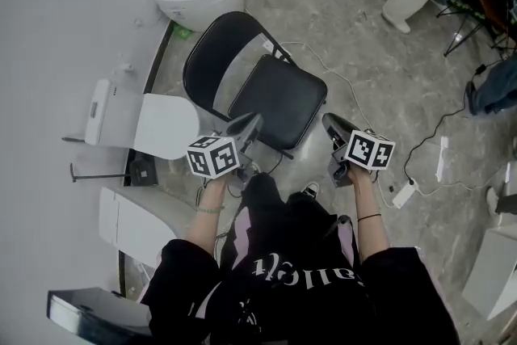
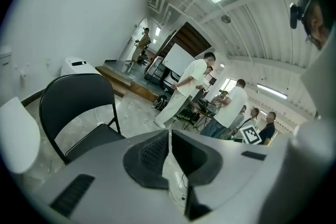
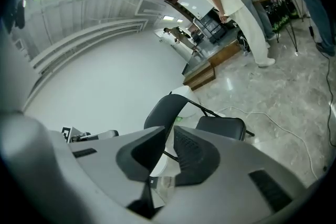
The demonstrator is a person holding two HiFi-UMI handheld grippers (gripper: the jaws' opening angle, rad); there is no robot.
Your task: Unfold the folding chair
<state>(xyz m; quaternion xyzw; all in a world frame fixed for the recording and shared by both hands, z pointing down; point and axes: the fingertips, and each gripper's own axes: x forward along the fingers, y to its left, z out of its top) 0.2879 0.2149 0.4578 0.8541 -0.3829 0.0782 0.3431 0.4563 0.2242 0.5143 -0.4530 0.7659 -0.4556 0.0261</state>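
Nearest, left gripper [image 1: 245,125] with jaws pressed together on nothing; right gripper [image 1: 331,127] a narrow gap apart, likewise empty. Just beyond, black padded metal folding chair [image 1: 279,97] standing opened on grey marbled floor [image 1: 347,20], seat down, seemingly finished. Best now: hold both clear of the frame, confirm seat fully flat and legs steady.

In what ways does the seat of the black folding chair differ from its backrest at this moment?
The seat lies about level; the backrest stands upright behind it. The seat is a rounded square pad; the backrest is a curved band with an open gap beneath. Both are black parts of one unfolded chair.
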